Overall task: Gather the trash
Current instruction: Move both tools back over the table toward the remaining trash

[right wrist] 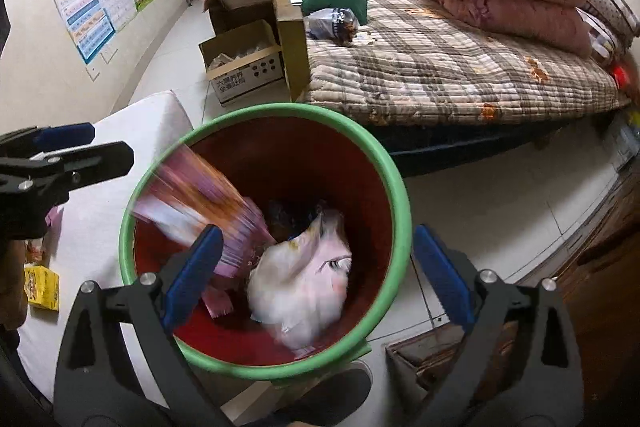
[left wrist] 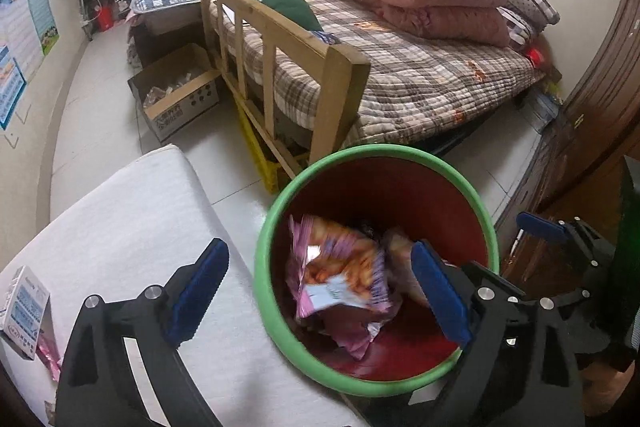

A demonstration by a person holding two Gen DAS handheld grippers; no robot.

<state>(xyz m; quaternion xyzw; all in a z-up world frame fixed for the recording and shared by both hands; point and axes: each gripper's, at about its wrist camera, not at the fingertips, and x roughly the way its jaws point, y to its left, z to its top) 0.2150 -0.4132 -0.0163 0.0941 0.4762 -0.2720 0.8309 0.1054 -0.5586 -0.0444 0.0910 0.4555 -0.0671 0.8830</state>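
A red bin with a green rim [left wrist: 276,219] [right wrist: 394,179] stands on the floor beside a white table. Inside it lie a purple snack wrapper [left wrist: 340,275], seen blurred in the right wrist view [right wrist: 208,199], and a pale pink wrapper [right wrist: 308,275]. My left gripper [left wrist: 320,291] is open and empty over the bin's near edge. My right gripper [right wrist: 316,275] is open and empty above the bin's mouth. The right gripper also shows at the right of the left wrist view [left wrist: 560,231]. The left gripper shows at the left of the right wrist view [right wrist: 80,147].
The white table [left wrist: 120,227] holds a small white and blue box [left wrist: 24,311], a pink wrapper [left wrist: 48,351] and a yellow box [right wrist: 42,287]. A bed with a wooden rail [left wrist: 280,39] carries a crumpled plastic bag [right wrist: 334,21]. A cardboard box [left wrist: 176,91] sits on the floor.
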